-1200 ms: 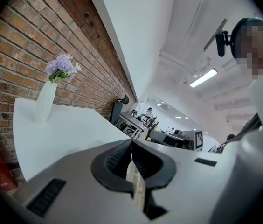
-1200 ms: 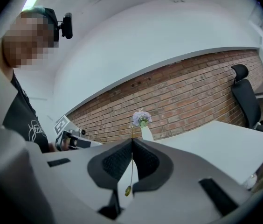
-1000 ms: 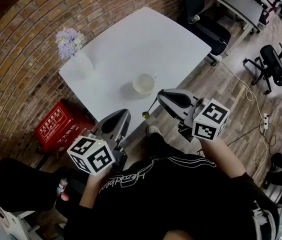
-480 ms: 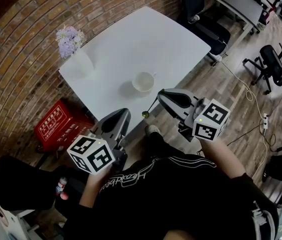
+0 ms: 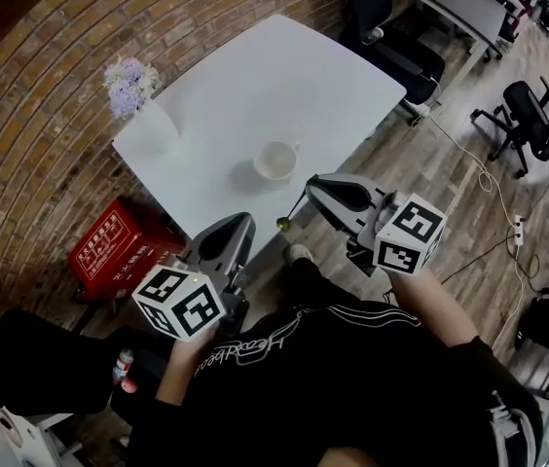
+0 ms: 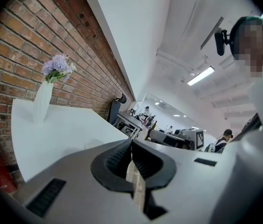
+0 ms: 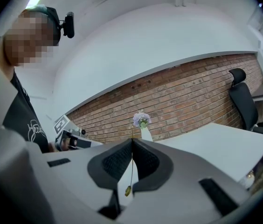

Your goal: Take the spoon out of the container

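The spoon is out of the cup and hangs from the right gripper. That gripper's jaws are pressed together on the very top of the thin handle. The cup stands on the white table, just beyond the jaw tips and not touching them. The spoon's small olive-gold bowl hangs at about the table's near edge, just below the gripper's nose. In the right gripper view the handle runs from the closed tips straight back between the two dark pads, with the bowl nearest the camera. There is one spoon, one cup, and one white vase of purple flowers at the table's far left corner. There is also one red crate on the floor by the brick wall, and two grippers. The spoon's long axis slants from the jaw tips down and back toward the person, bowl end lowest and handle end up. The left gripper is held low, nearer the person, off the table's edge. Its jaws meet at the tips with nothing between them.
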Available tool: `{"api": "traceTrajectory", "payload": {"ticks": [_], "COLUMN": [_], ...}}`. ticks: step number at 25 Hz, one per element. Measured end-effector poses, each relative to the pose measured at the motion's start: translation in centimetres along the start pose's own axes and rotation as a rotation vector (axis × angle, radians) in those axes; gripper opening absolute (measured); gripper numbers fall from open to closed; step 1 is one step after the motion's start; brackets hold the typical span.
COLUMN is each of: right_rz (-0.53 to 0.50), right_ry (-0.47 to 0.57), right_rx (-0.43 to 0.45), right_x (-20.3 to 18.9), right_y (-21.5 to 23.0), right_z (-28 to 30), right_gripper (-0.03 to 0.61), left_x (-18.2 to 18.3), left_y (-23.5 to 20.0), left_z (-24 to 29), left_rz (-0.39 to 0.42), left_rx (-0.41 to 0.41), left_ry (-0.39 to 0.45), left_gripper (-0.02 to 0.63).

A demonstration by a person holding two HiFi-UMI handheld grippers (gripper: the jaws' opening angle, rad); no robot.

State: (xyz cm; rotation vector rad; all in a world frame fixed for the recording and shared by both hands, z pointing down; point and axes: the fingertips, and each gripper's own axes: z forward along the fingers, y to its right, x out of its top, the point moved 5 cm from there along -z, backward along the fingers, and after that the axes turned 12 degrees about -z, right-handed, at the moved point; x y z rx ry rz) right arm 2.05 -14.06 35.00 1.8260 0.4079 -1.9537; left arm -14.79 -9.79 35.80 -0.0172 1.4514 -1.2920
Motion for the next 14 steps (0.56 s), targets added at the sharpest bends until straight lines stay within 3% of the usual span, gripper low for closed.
{"api": "traceTrajectory", "payload": {"ticks": [14], "right_rz": [-0.006], "right_ry": [-0.017], "right_rx": [0.003], "right_x": [-0.11], "right_y": [-0.85], "right_z": [0.72], "right_gripper": [0.000], "left_x": [0.00], "left_y": [-0.60], "left_z": [-0.99], "left_rz": [-0.012], "left_rx": [0.000], "left_ry": [0.006], "left_gripper": [0.005]}}
